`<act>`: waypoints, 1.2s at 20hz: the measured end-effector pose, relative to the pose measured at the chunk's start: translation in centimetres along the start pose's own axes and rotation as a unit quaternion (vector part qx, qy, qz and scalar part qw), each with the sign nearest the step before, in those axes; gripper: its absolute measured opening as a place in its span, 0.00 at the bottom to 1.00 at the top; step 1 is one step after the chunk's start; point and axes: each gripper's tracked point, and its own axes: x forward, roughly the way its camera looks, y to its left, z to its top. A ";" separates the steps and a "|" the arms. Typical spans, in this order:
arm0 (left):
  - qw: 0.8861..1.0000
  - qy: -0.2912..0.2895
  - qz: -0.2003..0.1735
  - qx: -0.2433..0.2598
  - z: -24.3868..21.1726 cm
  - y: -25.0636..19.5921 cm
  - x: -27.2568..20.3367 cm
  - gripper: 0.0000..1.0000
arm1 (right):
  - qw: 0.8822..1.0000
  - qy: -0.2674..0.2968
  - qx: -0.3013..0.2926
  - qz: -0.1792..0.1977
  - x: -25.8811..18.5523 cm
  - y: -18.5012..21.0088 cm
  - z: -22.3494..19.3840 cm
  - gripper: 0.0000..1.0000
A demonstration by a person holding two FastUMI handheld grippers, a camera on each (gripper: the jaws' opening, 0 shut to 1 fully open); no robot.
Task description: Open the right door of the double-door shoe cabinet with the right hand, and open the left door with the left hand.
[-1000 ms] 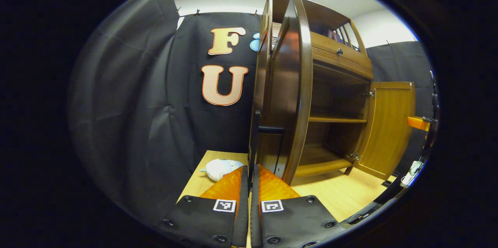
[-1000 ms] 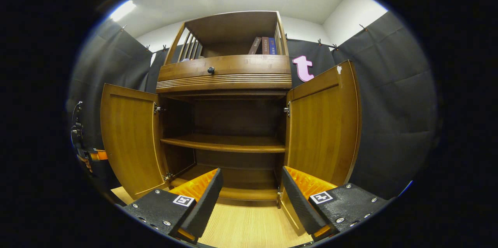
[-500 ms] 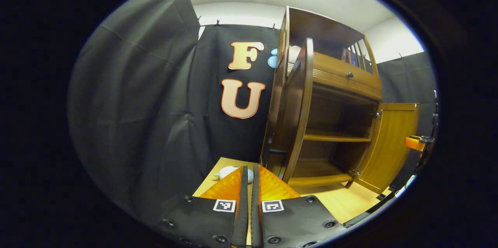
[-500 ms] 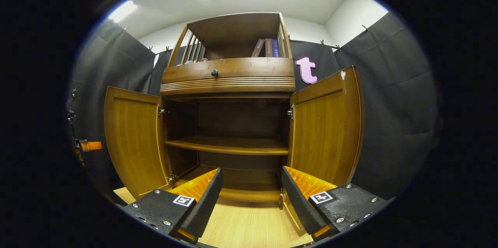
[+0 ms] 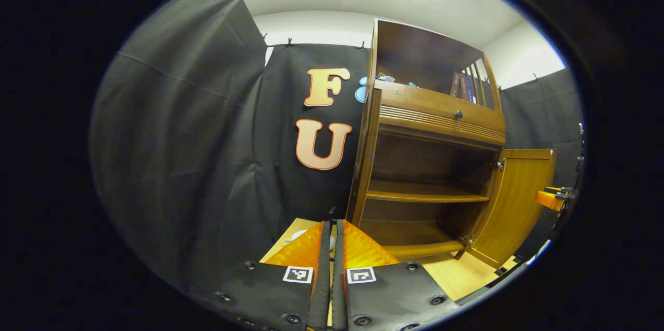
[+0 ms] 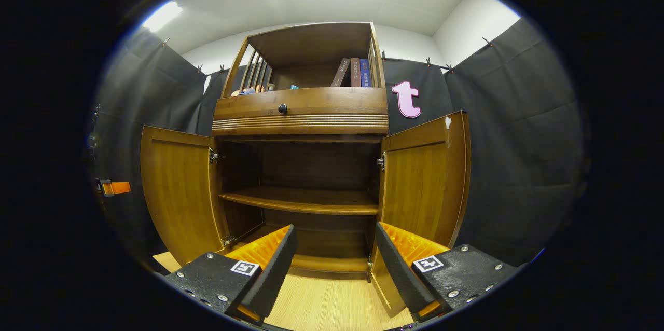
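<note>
The brown wooden shoe cabinet (image 6: 301,113) stands in front of me with both doors swung wide. In the right gripper view the left door (image 6: 176,191) and the right door (image 6: 423,180) flank bare shelves. My right gripper (image 6: 334,240) hangs open before the cabinet's foot, nothing between its fingers. In the left gripper view the left door (image 5: 369,154) is edge-on, and the right door (image 5: 519,201) stands open beyond. My left gripper (image 5: 332,230) is shut, with the door's thin dark handle (image 5: 332,211) showing just at its fingertips. The left gripper (image 6: 113,187) also peeks past the left door's outer edge.
A drawer with a dark knob (image 6: 282,108) sits above the doors, and books (image 6: 355,72) stand on the top shelf. A white plush toy (image 5: 296,235) lies on the light wooden floor (image 6: 321,305) left of the cabinet. Black cloth walls close in on both sides.
The left door has swung further out, from showing its face to edge-on in the left gripper view, my left gripper moving with it. The right gripper stays open and has drifted slightly back.
</note>
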 end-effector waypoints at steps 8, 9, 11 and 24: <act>1.000 0.002 -0.011 -0.018 2.0 -5.3 0.7 0.35 | 1.000 0.005 0.007 0.000 0.1 -1.2 0.4 0.98; 1.000 -0.001 -0.007 -0.005 2.3 -5.6 0.9 0.47 | 1.000 0.004 0.007 -0.002 0.1 -1.5 0.3 0.98; 1.000 -0.006 -0.012 0.019 2.3 -7.0 1.2 0.64 | 1.000 0.004 0.008 -0.007 0.0 -2.2 0.3 0.98; 0.998 -0.025 -0.054 0.019 3.2 -12.6 2.0 0.99 | 1.000 -0.004 0.006 -0.027 -0.2 -4.4 0.9 0.99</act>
